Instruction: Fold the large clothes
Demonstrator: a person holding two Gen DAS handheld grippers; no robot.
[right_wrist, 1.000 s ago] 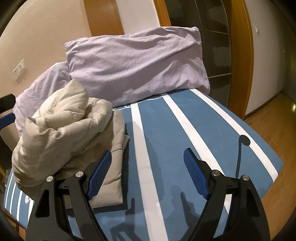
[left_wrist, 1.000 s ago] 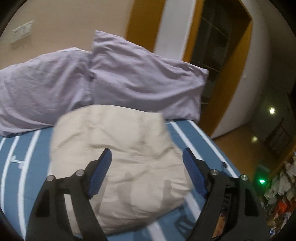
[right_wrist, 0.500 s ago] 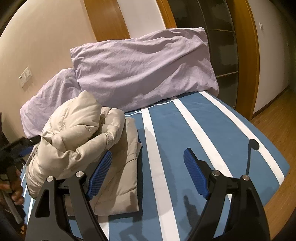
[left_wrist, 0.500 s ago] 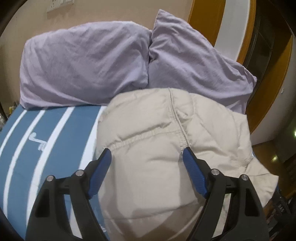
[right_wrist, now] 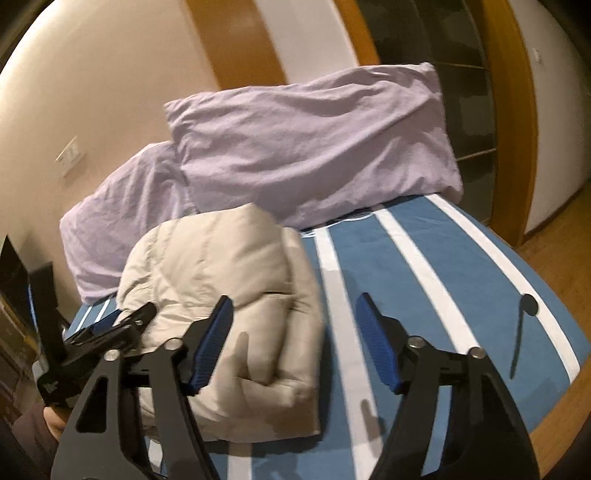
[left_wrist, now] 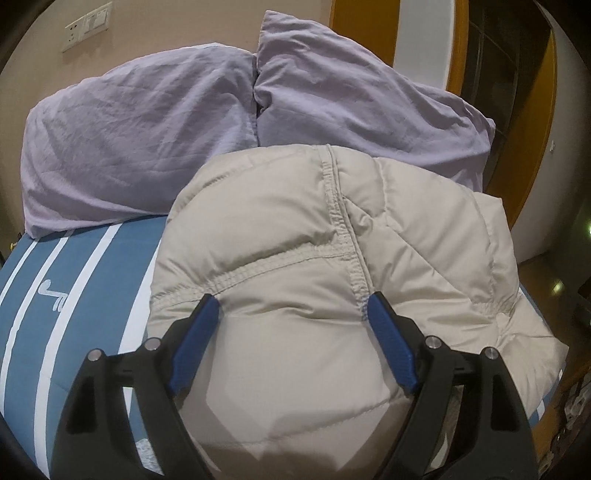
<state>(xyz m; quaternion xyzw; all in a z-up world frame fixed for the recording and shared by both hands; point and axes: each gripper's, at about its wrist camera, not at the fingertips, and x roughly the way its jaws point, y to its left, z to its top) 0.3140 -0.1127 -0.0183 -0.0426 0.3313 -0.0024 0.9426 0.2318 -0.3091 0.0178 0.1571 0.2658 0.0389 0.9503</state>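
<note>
We note a beige puffer jacket lying folded into a thick bundle on the bed, on the blue cover with white stripes, toward the bed's left half as the right wrist view shows it. Behind it, two lilac pillows lean against the wall at the head of the bed, the jacket's far edge just in front of them

Our left gripper is spread wide, one blue pad on either side of the jacket's padded top. The fabric bulges up between the fingers; the right pad sits right at a stitched seam, though we cannot tell whether either pad actually presses the cloth. From the right wrist view we see this same tool at the jacket's left side, low against the bundle, with a bit of the person's hand below it

Our right gripper is also spread wide and holds nothing. Its left finger overlaps the jacket's near right edge in view; its right finger stands over the striped cover. Contact with the jacket we cannot judge, as this view is slightly blurred

A wall switch plate sits above the pillows; wooden door framing and wood floor lie to the right of the bed
</note>
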